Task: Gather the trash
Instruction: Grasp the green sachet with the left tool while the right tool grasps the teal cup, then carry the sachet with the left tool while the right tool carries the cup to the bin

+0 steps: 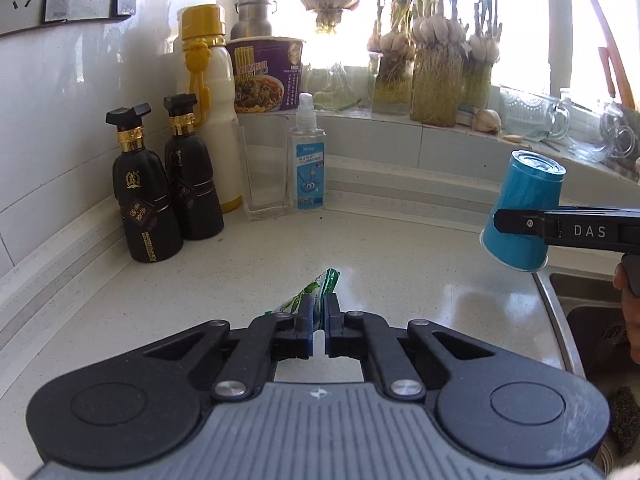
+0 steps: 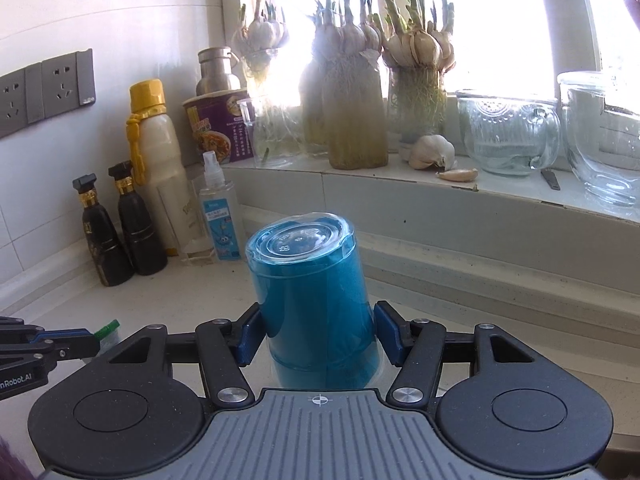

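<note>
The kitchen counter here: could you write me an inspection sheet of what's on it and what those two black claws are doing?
Surface: pale speckled stone counter, steel sink at right.
Job's things: green-and-white plastic wrapper; upside-down blue plastic cup.
Clutter: two black gold-collared bottles, yellow-capped white bottle, clear spray bottle, purple noodle cup.
Grippers: left gripper shut on wrapper; right gripper fingers clamp cup.
Cables: nothing seen.
Surroundings: sprouting garlic jars, glass mugs on windowsill.
</note>
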Demonstrator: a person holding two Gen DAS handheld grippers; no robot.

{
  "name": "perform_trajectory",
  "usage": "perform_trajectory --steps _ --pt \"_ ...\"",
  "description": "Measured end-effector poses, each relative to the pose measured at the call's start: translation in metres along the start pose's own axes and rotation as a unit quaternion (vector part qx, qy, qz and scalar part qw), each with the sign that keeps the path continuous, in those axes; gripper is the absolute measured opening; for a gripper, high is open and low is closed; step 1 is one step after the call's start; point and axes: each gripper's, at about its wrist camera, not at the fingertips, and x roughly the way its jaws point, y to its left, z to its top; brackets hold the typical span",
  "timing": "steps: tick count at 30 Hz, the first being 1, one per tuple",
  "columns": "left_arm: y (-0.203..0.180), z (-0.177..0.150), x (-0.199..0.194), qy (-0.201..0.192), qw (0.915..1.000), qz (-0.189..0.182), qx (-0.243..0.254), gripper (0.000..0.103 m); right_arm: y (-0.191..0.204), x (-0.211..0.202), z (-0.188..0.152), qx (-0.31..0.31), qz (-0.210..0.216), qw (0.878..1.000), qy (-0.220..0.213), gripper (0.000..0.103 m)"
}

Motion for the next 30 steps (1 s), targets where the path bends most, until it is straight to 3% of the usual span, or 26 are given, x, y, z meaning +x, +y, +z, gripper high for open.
perform_trajectory --steps 30 --pt "0.011 0.008 -0.12 -0.03 0.9983 0.045 -0.024 0.001 0.107 -0.099 0.036 -0.069 0.076 0.994 -0.035 0.058"
